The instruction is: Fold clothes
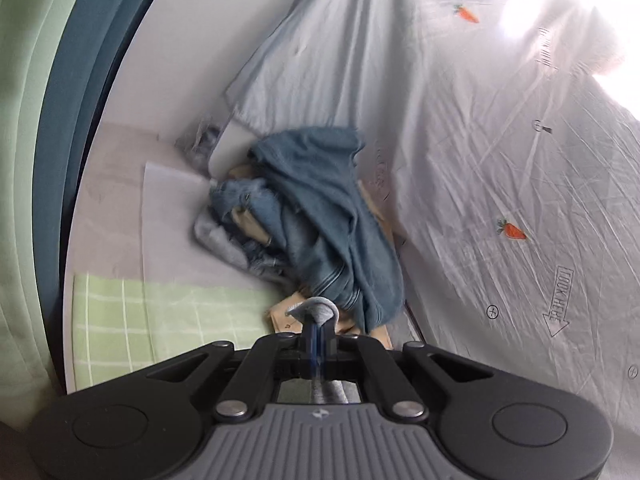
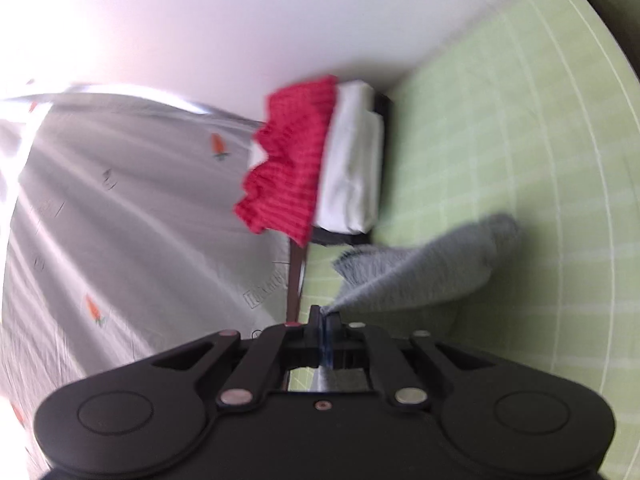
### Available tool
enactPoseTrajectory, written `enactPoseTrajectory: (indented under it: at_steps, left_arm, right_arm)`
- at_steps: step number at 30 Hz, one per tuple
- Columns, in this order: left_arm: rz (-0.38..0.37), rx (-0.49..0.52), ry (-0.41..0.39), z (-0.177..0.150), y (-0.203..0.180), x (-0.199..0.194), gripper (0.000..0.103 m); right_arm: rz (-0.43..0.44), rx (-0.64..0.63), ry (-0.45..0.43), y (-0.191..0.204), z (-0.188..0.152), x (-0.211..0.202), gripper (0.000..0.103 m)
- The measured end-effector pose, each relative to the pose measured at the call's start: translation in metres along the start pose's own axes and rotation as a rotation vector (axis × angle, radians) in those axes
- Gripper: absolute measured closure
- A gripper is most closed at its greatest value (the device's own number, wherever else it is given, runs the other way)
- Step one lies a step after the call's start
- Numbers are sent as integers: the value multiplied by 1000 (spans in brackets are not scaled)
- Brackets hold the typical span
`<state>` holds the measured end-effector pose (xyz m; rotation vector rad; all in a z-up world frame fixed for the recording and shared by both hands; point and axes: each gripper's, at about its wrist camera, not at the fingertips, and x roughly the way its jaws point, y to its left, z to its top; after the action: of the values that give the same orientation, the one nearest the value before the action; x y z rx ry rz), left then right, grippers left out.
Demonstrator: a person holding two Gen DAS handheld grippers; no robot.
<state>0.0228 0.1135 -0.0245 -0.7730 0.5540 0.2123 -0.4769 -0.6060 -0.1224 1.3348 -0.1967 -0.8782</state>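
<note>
In the left wrist view my left gripper (image 1: 316, 320) is shut on a small fold of grey cloth (image 1: 314, 309), pinched at the fingertips. Beyond it lies a pile of clothes (image 1: 304, 208): a teal garment draped over denim and grey pieces. In the right wrist view my right gripper (image 2: 325, 316) is shut on a corner of the grey fuzzy cloth (image 2: 424, 272), which stretches away to the right above the green checked bedding (image 2: 500, 140). A red knit garment (image 2: 288, 160) lies on a folded white garment (image 2: 356, 160) further off.
A white sheet with carrot prints (image 1: 500, 140) covers the surface on the right of the left wrist view and the left of the right wrist view (image 2: 120, 200). A white wall (image 2: 240, 20) rises behind. A green curtain (image 1: 24, 160) hangs at far left.
</note>
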Motion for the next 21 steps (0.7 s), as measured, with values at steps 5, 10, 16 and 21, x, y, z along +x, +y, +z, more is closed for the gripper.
enactPoseTrajectory:
  at_steps: [5, 10, 16, 21]
  left_arm:
    - [64, -15, -2, 0, -11, 11, 102]
    - [76, 46, 35, -6, -44, 44, 102]
    - [-50, 170, 76, -11, -135, 140, 102]
    - [-110, 344, 143, -37, -218, 233, 83]
  right_arm:
    - [-41, -55, 9, 11, 0, 24, 101]
    - [-65, -88, 39, 38, -16, 52, 101]
    - [-101, -247, 93, 85, -19, 127, 101]
    - [-104, -418, 175, 114, -30, 263, 98]
